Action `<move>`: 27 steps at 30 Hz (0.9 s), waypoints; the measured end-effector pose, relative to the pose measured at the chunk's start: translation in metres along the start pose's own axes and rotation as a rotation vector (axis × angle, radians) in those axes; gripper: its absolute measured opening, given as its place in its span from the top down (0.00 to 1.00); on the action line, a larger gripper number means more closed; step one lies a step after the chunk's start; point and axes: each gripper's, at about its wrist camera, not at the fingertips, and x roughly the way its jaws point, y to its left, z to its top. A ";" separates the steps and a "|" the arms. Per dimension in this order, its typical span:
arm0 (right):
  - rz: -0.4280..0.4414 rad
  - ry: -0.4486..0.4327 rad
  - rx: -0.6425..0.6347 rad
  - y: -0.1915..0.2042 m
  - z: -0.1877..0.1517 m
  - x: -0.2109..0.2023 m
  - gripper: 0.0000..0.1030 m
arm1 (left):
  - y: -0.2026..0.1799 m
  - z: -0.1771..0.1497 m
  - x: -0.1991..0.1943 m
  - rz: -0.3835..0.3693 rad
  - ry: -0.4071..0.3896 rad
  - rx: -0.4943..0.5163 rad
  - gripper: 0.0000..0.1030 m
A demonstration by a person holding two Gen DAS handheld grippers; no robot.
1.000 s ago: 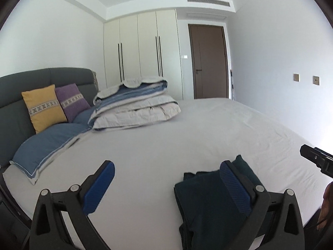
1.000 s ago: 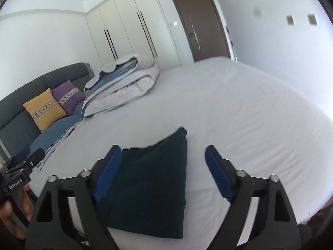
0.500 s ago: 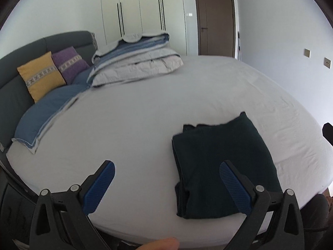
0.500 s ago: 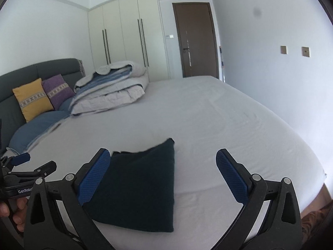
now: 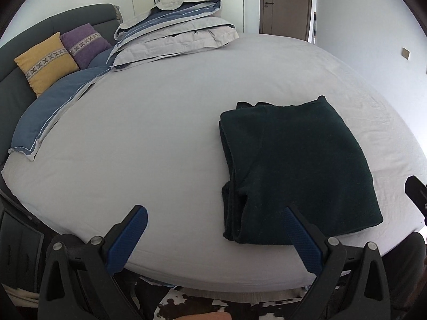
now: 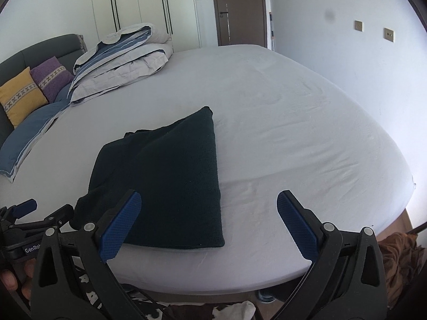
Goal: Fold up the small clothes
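Note:
A dark green knitted garment (image 5: 296, 170) lies folded into a flat rectangle on the grey bed sheet (image 5: 160, 133), near the bed's front edge. It also shows in the right wrist view (image 6: 170, 184). My left gripper (image 5: 213, 237) is open and empty, held off the front edge of the bed, left of the garment. My right gripper (image 6: 208, 224) is open and empty, held off the front edge just right of the garment. The left gripper also shows at the lower left of the right wrist view (image 6: 26, 213).
A folded grey and blue duvet (image 5: 173, 24) lies at the far side of the bed. A blue pillow (image 5: 53, 109), a yellow cushion (image 5: 45, 61) and a purple cushion (image 5: 85, 42) rest by the dark headboard. A brown cloth pile (image 6: 400, 261) lies off the bed's right corner.
Both grippers have pulled back from the garment and tilted down, so the bed's front edge now shows. The folded garment lies still on the sheet.

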 end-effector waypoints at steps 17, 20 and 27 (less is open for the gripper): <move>0.008 0.076 -0.015 0.001 -0.006 0.021 0.00 | 0.003 0.001 0.004 0.000 0.007 -0.002 0.00; 0.003 0.085 -0.012 0.001 -0.006 0.024 0.00 | 0.003 0.001 0.004 0.000 0.008 -0.002 0.00; -0.001 0.097 -0.014 0.004 -0.008 0.027 0.00 | 0.003 0.001 0.004 -0.001 0.009 -0.002 0.00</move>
